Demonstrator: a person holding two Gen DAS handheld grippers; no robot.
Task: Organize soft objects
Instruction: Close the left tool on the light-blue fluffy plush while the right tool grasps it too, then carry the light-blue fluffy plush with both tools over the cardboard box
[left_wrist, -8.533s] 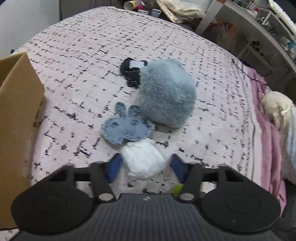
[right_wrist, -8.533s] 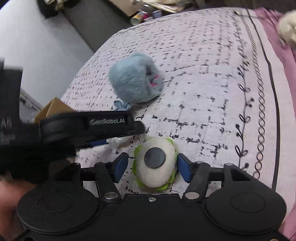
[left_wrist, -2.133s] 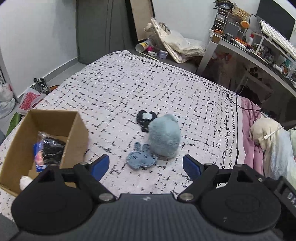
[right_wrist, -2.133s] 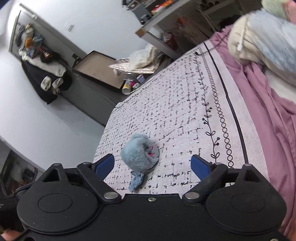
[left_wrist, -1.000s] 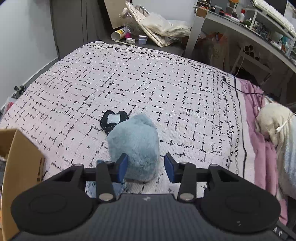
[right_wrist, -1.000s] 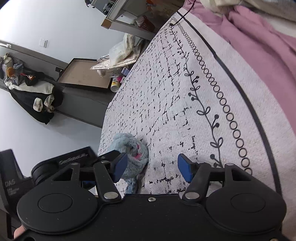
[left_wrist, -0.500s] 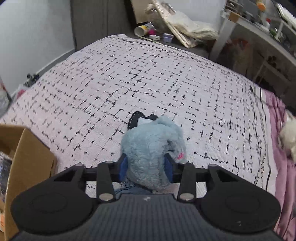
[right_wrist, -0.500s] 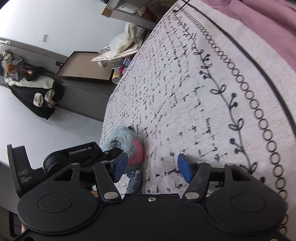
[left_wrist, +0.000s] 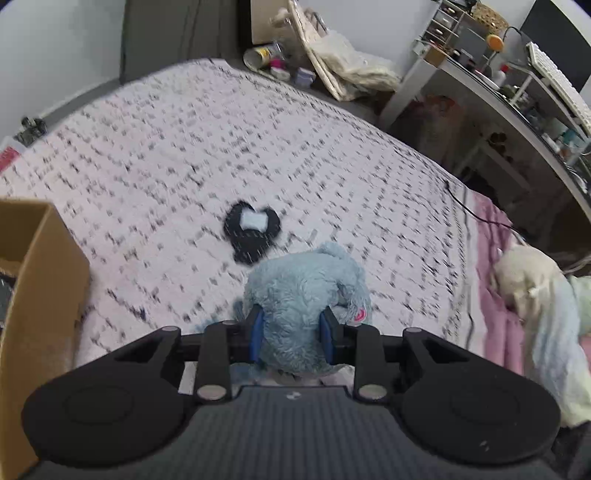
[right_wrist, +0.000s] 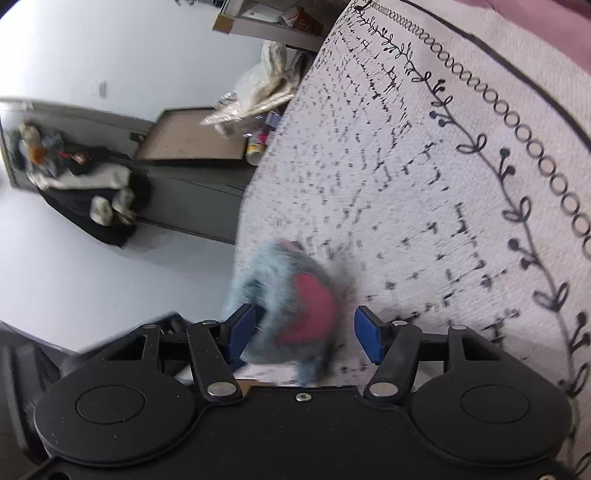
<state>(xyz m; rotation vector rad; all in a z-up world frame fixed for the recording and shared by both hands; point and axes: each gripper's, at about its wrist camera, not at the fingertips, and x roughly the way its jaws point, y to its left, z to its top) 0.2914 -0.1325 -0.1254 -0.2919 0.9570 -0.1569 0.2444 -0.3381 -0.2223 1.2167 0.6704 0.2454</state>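
Since the earlier frame the left gripper (left_wrist: 291, 334) had come in around the blue plush toy (left_wrist: 303, 295), and its jaws were closing, the blue pads (left_wrist: 255, 334) pressed into the fur on both sides. That toy was a rounded, shaggy, pale blue lump with a small pink patch at its right edge; in the right wrist view it appeared blurred, showing a larger pink-red area. It sat at the near edge of the white bedspread (left_wrist: 155, 155) with its black dashes. Just beyond it, farther up the bed, lay a flat black plush piece (left_wrist: 251, 232) with a pale square on it. At the near left stood a cardboard box (left_wrist: 40, 266). The right gripper (right_wrist: 304, 334) stood partly open, holding nothing, with the toy seen between its pads but apart from the right one.
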